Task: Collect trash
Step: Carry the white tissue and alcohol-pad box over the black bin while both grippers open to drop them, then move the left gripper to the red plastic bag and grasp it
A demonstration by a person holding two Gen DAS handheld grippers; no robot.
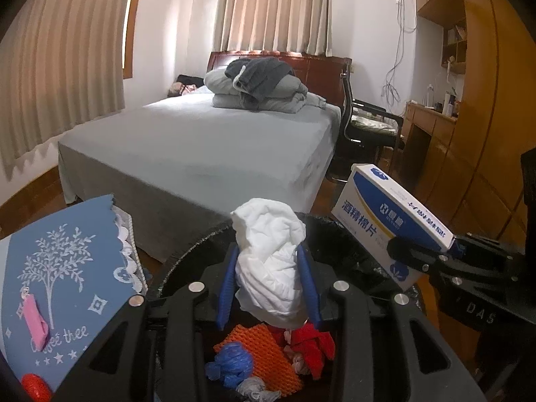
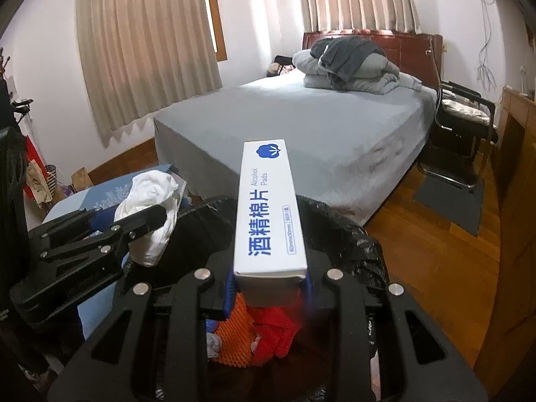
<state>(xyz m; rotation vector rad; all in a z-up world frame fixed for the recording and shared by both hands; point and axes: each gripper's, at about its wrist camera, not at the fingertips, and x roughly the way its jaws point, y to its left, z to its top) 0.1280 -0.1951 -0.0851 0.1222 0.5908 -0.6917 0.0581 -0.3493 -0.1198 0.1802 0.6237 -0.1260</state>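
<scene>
Across the middle of both views, a wide bed (image 1: 201, 140) under a pale grey sheet, with folded grey bedding (image 1: 258, 88) heaped by the dark wooden headboard (image 1: 321, 67) in the upper centre. Behind it, beige curtains (image 1: 271, 10) along the top edge and down the left side. At the right of the left wrist view, tall wooden cabinets (image 1: 482, 107) and a black chair (image 1: 368, 124) just beside the bed.

Filling the lower centre of both views, a bin lined with a black bag (image 2: 341, 231), rim open. Inside, at the bottom centre: orange foam netting (image 1: 264, 358), crumpled red material (image 1: 311, 338), a knotted blue plastic scrap (image 1: 231, 365).

In the lower left of the left wrist view, a blue cloth with a white tree print (image 1: 60, 268), a pink item (image 1: 35, 321) lying on it.

Left gripper (image 1: 268, 281), lower centre of its own view: blue pads narrowly parted and pressed on either side of a crumpled white tissue wad (image 1: 268, 261), held above the bin mouth. Same wad at centre left of the right wrist view (image 2: 150, 207).

Right gripper (image 2: 269, 288), lower centre of its own view: jaws narrowly parted and clamped on the near end of a white-and-blue alcohol pads box (image 2: 264, 207), long axis pointing away, above the bin. Same box at the right of the left wrist view (image 1: 388, 217), tilted.
</scene>
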